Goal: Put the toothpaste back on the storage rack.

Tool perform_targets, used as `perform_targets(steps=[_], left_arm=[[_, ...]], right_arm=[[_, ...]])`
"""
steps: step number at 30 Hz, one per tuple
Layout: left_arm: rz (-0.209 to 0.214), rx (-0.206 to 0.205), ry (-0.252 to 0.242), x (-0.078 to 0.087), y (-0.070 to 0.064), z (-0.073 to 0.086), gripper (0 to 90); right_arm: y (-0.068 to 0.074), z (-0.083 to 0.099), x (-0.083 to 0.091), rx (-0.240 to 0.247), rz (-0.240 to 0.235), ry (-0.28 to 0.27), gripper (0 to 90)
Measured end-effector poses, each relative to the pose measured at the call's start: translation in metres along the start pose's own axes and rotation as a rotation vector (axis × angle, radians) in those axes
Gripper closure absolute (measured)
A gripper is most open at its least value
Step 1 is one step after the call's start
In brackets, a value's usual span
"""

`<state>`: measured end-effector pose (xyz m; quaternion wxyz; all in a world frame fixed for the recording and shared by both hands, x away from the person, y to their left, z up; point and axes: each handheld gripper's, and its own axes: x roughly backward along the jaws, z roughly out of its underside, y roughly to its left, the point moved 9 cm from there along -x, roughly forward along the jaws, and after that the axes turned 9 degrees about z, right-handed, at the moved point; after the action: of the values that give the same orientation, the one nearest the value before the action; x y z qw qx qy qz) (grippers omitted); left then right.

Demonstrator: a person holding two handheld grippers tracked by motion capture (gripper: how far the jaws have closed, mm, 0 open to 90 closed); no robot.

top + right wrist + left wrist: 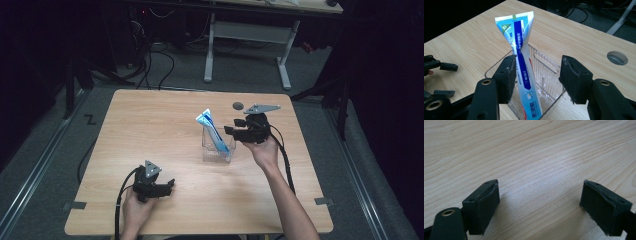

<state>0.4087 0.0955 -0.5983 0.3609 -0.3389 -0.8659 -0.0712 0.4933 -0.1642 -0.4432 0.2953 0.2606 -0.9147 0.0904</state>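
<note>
A blue and white toothpaste tube (210, 126) stands slanted in a clear plastic holder (219, 149) near the table's middle, crimped end up. My right gripper (231, 131) is just right of the holder, open. In the right gripper view the tube (521, 57) rises between the jaws, close against the left one, and the right jaw stands well apart over the holder's ribbed wall (547, 70). My left gripper (168, 186) rests near the front left of the table, open. Its jaws (539, 205) are spread wide over bare wood.
A round grey cable hole (238, 105) sits at the table's (150, 125) far edge behind the right gripper, also seen as the hole (617, 57). A white desk frame (247, 45) and floor cables lie beyond the table.
</note>
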Motion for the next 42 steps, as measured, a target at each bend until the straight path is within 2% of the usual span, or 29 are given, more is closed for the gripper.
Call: perform_targets(steps=[31, 42], left_arm=[[0.0, 0.0, 0.0, 0.0, 0.0, 0.0, 15.8], [0.0, 0.0, 0.0, 0.0, 0.0, 0.0, 15.9]], right_arm=[[-0.013, 0.004, 0.031, -0.008, 0.026, -0.018, 46.8], [-0.018, 0.005, 0.037, -0.013, 0.035, -0.018, 46.8]])
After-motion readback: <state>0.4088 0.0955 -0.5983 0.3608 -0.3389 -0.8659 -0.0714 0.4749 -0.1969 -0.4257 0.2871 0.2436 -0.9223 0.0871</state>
